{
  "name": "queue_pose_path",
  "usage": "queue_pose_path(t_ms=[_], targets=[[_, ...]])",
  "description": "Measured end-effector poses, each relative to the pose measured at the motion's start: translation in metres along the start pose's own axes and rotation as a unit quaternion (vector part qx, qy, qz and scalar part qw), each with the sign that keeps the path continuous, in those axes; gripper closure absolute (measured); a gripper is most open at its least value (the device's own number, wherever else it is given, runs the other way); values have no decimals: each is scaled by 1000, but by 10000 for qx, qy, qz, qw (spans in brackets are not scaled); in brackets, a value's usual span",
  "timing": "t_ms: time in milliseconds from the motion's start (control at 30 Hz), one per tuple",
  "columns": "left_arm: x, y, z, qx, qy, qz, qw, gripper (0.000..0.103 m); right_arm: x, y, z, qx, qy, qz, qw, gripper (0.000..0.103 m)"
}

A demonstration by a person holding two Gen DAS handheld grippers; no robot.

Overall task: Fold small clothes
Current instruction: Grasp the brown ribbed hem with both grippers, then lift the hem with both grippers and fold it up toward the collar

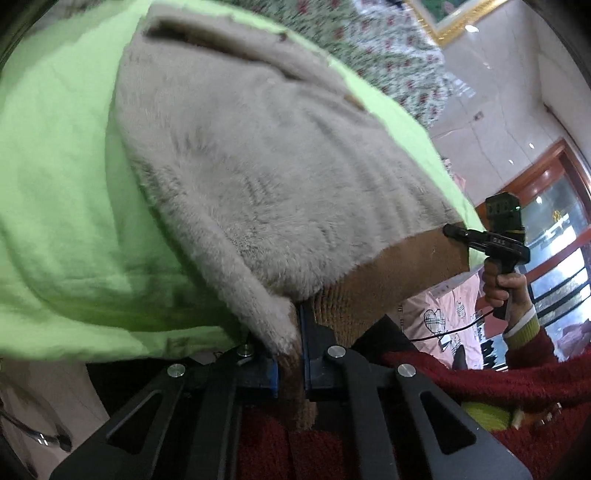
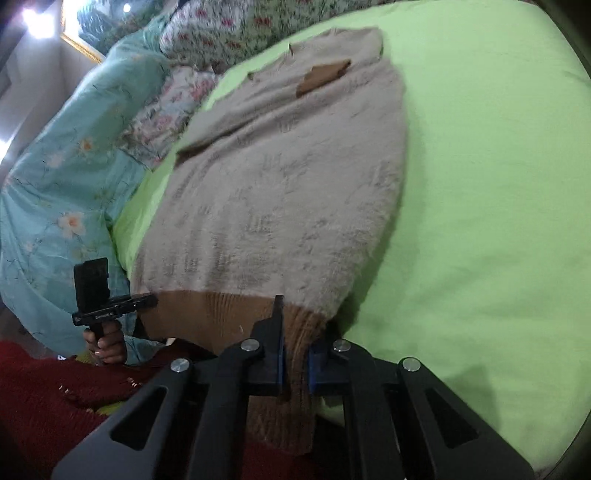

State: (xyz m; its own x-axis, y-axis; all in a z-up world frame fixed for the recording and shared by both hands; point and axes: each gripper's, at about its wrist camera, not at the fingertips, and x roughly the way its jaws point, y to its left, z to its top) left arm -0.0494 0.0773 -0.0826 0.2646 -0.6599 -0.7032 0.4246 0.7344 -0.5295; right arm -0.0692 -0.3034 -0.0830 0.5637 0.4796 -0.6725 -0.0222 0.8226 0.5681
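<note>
A fuzzy beige sweater (image 1: 258, 166) with a brown ribbed hem (image 1: 391, 266) lies flat on a lime green bed sheet (image 1: 55, 184). My left gripper (image 1: 290, 354) is shut on the hem's left corner at the bed edge. In the right wrist view the sweater (image 2: 280, 192) stretches away, its brown sleeve cuff (image 2: 325, 75) folded across the chest. My right gripper (image 2: 295, 354) is shut on the hem's right corner (image 2: 299, 332). Each gripper shows in the other's view: the right one (image 1: 491, 240) and the left one (image 2: 107, 306).
A teal floral quilt (image 2: 55, 206) and floral pillows (image 2: 221, 33) lie at the bed's far side. The person's red sleeve (image 1: 498, 384) crosses below the grippers. A pink printed cloth (image 1: 443, 314) and a wood-framed window (image 1: 554, 221) are beyond the bed.
</note>
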Motion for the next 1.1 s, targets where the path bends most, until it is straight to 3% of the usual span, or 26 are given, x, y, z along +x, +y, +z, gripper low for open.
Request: queue_pose_path(t_ms=[100,200,367,533,700,867,1100], targets=[[-17,-4,-2,162,-275,-123,9994,96,-14,-7,-7,51,-78,31,10000,93],[-18,3,0,57,-262,-195,9995,97,-14,-14,-9,188,-119,120,9997,93],[-46,-7,12,123,-641,-303,9974,97,-34,-6,0,227,-587,550,9965,93],[-101,-11,43,44,-1520,-644,9863,97,-74,12,27,73,-1365,1091,9846,94],[-126,-28,81,342,-2132,-579,9747,97,-84,34,66,-172,-1811,1465,9723,94],[-119,-31,145,540,-2546,-384,9648,97,-65,32,125,11,-2181,1346,9666,94],[-78,16,236,-21,-2664,273,9635,97,-26,24,217,336,-2386,746,9677,94]])
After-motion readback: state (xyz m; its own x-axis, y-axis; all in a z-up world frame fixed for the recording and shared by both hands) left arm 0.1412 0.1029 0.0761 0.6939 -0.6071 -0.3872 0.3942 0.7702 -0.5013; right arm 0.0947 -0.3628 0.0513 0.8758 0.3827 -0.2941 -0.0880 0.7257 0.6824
